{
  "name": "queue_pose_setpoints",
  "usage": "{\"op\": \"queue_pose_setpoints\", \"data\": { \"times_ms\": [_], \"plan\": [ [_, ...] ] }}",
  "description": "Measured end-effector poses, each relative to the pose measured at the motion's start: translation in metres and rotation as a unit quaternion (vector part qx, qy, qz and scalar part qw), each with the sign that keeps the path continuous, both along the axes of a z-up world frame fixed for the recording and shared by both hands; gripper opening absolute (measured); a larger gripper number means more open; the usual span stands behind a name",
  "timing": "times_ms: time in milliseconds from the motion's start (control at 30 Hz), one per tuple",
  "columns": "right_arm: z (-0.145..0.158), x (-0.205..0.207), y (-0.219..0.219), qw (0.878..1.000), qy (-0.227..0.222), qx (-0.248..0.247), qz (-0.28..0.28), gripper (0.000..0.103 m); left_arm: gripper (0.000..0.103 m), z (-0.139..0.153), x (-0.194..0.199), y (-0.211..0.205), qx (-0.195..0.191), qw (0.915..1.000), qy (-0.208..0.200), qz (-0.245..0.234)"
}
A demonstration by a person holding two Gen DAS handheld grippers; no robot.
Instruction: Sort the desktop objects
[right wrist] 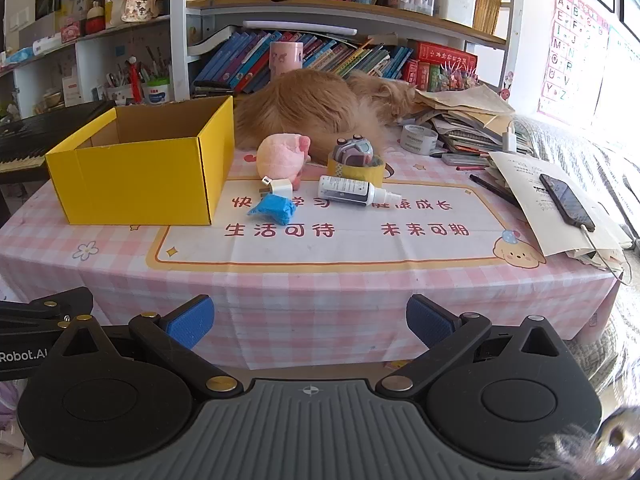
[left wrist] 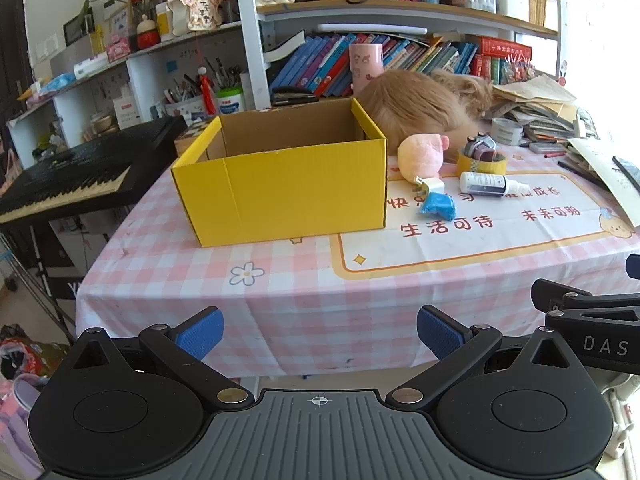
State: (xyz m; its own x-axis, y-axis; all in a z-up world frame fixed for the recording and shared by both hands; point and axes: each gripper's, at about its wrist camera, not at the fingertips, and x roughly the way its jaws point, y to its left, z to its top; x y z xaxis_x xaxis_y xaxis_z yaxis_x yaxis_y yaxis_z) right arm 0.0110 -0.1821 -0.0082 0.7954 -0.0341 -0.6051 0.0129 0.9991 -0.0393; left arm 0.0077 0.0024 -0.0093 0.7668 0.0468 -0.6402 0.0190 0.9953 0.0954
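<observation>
An empty yellow cardboard box (left wrist: 280, 184) (right wrist: 140, 176) stands on the pink checked tablecloth (left wrist: 280, 292) (right wrist: 320, 292). Right of it lie a pink plush toy (left wrist: 424, 154) (right wrist: 282, 156), a white charger plug (left wrist: 430, 187) (right wrist: 278, 189), a crumpled blue piece (left wrist: 438, 206) (right wrist: 274, 208), a white spray bottle (left wrist: 490, 184) (right wrist: 352, 191) and a yellow tape roll (left wrist: 482, 162) (right wrist: 356, 166) with a small toy on it. My left gripper (left wrist: 320, 336) and my right gripper (right wrist: 310, 326) both hang open and empty in front of the table's near edge.
A ginger cat (left wrist: 424, 104) (right wrist: 320, 108) lies behind the objects. A phone (right wrist: 566, 202) rests on papers at the right, beside a pen (right wrist: 494, 190) and a stack of books (right wrist: 464, 120). A keyboard (left wrist: 68, 176) stands left of the table. Bookshelves (left wrist: 360, 12) rise behind.
</observation>
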Motion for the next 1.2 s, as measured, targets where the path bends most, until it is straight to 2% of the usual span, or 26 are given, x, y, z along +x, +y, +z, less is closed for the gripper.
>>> {"op": "queue_pose_setpoints", "data": {
  "times_ms": [733, 1200],
  "plan": [
    [-0.0011, 0.0019, 0.0081, 1.0, 0.003, -0.003, 0.003, 0.103, 0.103, -0.0015, 0.0011, 0.0085, -0.01, 0.9999, 0.006, -0.004],
    [-0.0033, 0.0045, 0.0095, 1.0, 0.005, -0.006, 0.002, 0.103, 0.103, -0.0032, 0.0044, 0.006, -0.001, 0.9999, 0.009, -0.007]
  ]
}}
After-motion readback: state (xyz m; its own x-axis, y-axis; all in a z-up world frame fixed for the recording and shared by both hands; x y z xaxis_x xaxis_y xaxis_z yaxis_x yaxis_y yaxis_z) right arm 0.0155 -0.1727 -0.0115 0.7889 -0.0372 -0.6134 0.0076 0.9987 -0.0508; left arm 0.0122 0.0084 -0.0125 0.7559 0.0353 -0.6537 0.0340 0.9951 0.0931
